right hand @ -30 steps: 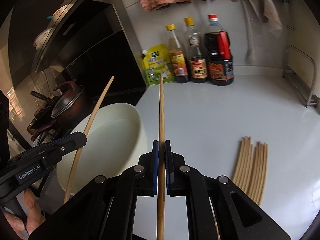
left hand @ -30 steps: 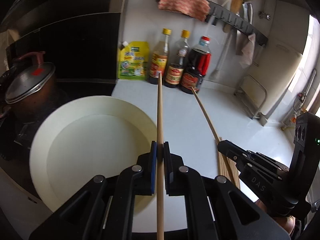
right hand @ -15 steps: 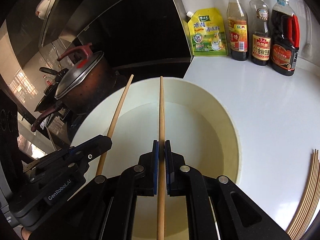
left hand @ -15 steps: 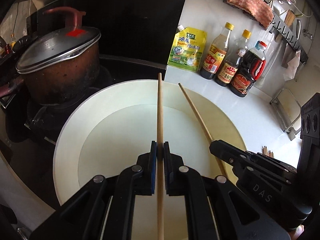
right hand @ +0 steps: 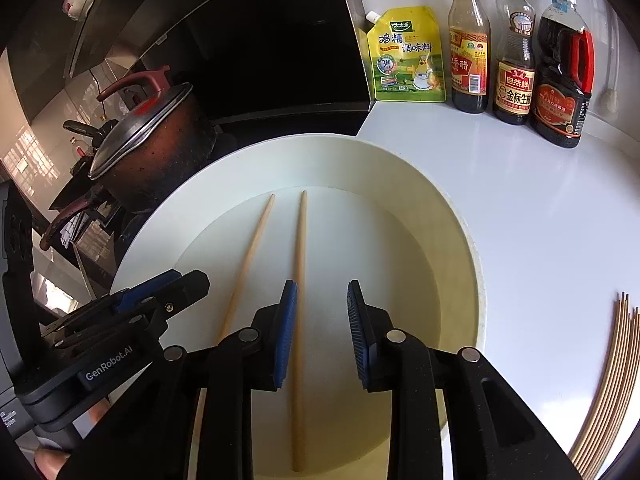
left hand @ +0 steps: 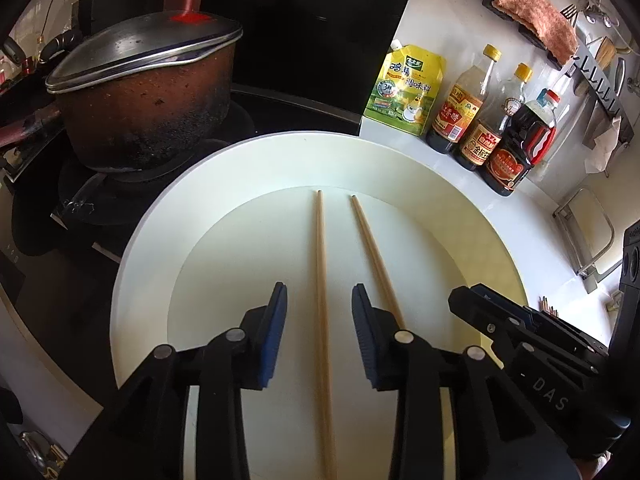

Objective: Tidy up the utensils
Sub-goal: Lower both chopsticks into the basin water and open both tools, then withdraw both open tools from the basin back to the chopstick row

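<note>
A wide cream basin (left hand: 160, 220) (right hand: 460, 220) fills both views. Two wooden chopsticks lie side by side on its floor. My left gripper (left hand: 320, 320) hovers over one chopstick (left hand: 322, 280); its jaws are opening, and the stick lies loose between the blue pads without touching them. The other chopstick (left hand: 372, 256) (right hand: 299, 260) lies between the opening jaws of my right gripper (right hand: 320, 304), close beside the left pad but not pressed. In the right wrist view the left gripper (right hand: 184, 284) stands over its chopstick (right hand: 252, 256). The right gripper (left hand: 464, 300) shows at the lower right of the left wrist view.
A lidded brown pot (left hand: 148, 92) sits on the dark stove left of the basin. A yellow seasoning pouch (right hand: 408, 56) and three sauce bottles (right hand: 516, 60) line the back wall. Several more chopsticks (right hand: 608, 380) lie on the white counter at the right.
Both grippers moved left from above the counter to above the basin and sank. Each was shut on a chopstick; both have opened, and the sticks now lie in the basin.
</note>
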### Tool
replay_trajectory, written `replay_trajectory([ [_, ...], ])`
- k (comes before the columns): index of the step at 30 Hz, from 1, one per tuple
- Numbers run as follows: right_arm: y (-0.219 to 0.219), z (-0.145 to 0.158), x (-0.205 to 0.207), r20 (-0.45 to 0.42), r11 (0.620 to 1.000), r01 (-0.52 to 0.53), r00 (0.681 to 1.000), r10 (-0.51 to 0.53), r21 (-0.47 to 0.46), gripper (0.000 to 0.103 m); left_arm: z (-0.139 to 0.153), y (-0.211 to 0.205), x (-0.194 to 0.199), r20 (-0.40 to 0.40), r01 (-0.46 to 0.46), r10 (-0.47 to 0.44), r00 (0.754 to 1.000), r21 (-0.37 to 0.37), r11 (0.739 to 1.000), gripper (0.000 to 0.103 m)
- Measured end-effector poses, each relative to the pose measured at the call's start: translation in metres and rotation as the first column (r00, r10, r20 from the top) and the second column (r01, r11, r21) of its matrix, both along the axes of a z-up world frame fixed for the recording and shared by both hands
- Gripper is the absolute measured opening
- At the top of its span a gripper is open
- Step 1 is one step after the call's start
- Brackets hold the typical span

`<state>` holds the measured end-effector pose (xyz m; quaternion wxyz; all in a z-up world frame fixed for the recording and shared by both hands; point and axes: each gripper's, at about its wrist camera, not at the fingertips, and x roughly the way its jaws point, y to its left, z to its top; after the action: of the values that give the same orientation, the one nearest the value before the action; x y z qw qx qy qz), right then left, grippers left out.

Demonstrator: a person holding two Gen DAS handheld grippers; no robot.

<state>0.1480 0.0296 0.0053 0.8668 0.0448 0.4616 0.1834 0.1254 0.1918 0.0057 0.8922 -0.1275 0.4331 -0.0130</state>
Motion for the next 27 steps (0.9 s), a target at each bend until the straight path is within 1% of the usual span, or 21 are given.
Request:
replay_trajectory([
  [2,-0.001,0.002,-0.005,0.009,1.000,-0.002,1.000,0.002,-0.002,0.025,0.003,0.000,-0.004,0.009,-0.005,0.005,1.000,0.007,1.000,0.037],
  [6,-0.005,0.005,-0.015,0.019,1.000,0.000,1.000,0.000,0.011,0.025,0.008,-0.005,-0.016,0.025,-0.007,0.007,1.000,0.033,0.999,0.045],
  [12,-0.013,0.014,-0.035,0.056,1.000,0.001,0.998,-0.001,0.009,0.025,0.011,-0.011,-0.034,0.034,-0.020,0.018,0.999,0.061,0.998,0.046],
  [14,-0.018,0.018,-0.042,0.072,1.000,0.008,0.997,-0.009,0.009,0.025,0.013,-0.014,-0.041,0.041,-0.028,0.025,0.999,0.074,0.997,0.050],
  [15,-0.021,0.020,-0.046,0.080,1.000,0.014,0.997,-0.014,0.004,0.025,0.013,-0.014,-0.044,0.044,-0.030,0.027,0.999,0.070,0.997,0.054],
  [16,-0.024,0.021,-0.049,0.088,1.000,0.021,0.996,-0.020,-0.002,0.026,0.013,-0.016,-0.046,0.043,-0.031,0.029,0.999,0.063,0.998,0.054],
  [18,-0.030,0.023,-0.056,0.106,0.999,0.038,0.994,-0.037,-0.011,0.028,0.014,-0.020,-0.051,0.042,-0.030,0.028,0.999,0.054,0.998,0.054],
  [20,-0.038,0.024,-0.063,0.114,0.999,0.048,0.992,-0.046,-0.014,0.030,0.015,-0.027,-0.056,0.047,-0.029,0.026,0.999,0.066,0.997,0.054],
  [24,-0.057,0.023,-0.077,0.116,0.997,0.074,0.991,-0.071,-0.019,0.031,0.017,-0.040,-0.066,0.045,-0.008,0.005,0.999,0.060,0.998,0.055],
  [27,-0.071,0.024,-0.087,0.120,0.996,0.086,0.989,-0.082,-0.027,0.031,0.021,-0.052,-0.074,0.061,0.007,-0.012,0.998,0.073,0.997,0.062],
])
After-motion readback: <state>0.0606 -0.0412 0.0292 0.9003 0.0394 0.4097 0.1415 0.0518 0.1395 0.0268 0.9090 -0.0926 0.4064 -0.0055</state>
